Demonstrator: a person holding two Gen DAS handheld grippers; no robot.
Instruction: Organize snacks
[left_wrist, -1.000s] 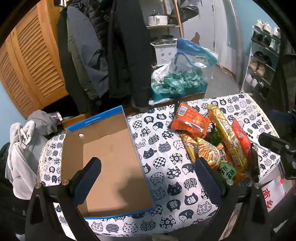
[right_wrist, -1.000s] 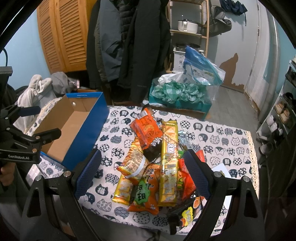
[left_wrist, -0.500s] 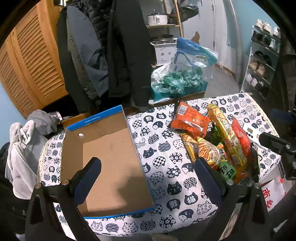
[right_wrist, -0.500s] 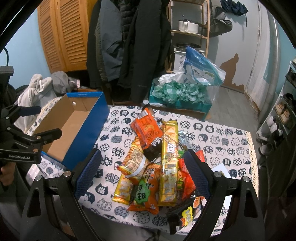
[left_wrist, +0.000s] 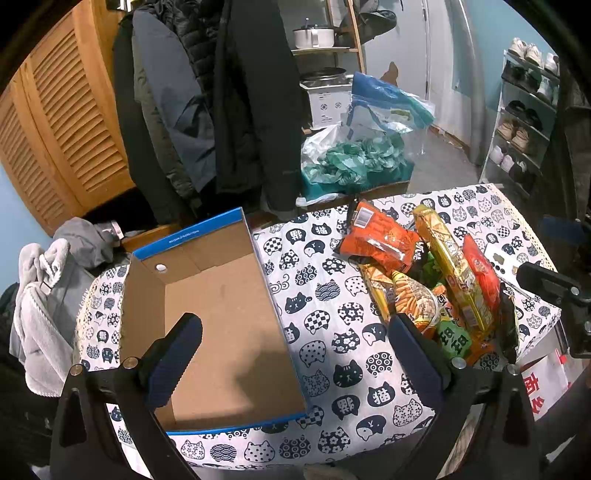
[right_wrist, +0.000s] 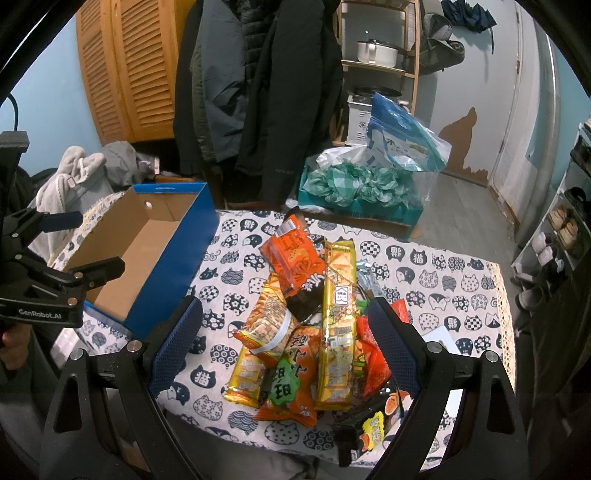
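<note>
Box: the box (left_wrist: 221, 325) sits open and empty at the left end of the table (left_wrist: 332, 295), blue outside, bare cardboard inside; in the right wrist view it (right_wrist: 177, 251) lies well to the left of the snacks.
Left gripper: the left gripper (left_wrist: 295, 354) hangs over the near right edge of the box, jaws spread wide, nothing between them; its left finger is over the box floor, its right finger over the cloth near the pile.
Gap: a strip of cat-print cloth separates the box from the snacks; the two do not touch.
Snacks: the pile (right_wrist: 314, 325) lies on the right half of the table, packets overlapping. An orange bag (right_wrist: 291, 258) tops the far end, a striped bag (right_wrist: 267, 317) lies on the left flank, a green-label bag (right_wrist: 291, 384) is nearest.
Long axis: the yellow pack (right_wrist: 338, 317) runs near to far, roughly in line with the fingers of the right gripper.
Right gripper: the right gripper (right_wrist: 286, 350) is released, jaws wide, empty, held above the near end of the pile, which falls between its fingers.
Nearer hand: the right, by my reading; the pile is straight ahead and below it, while it lies off to the right of the left gripper.
Next move: likely a descent by the right gripper onto a top packet, then a carry leftward to the box.
</note>
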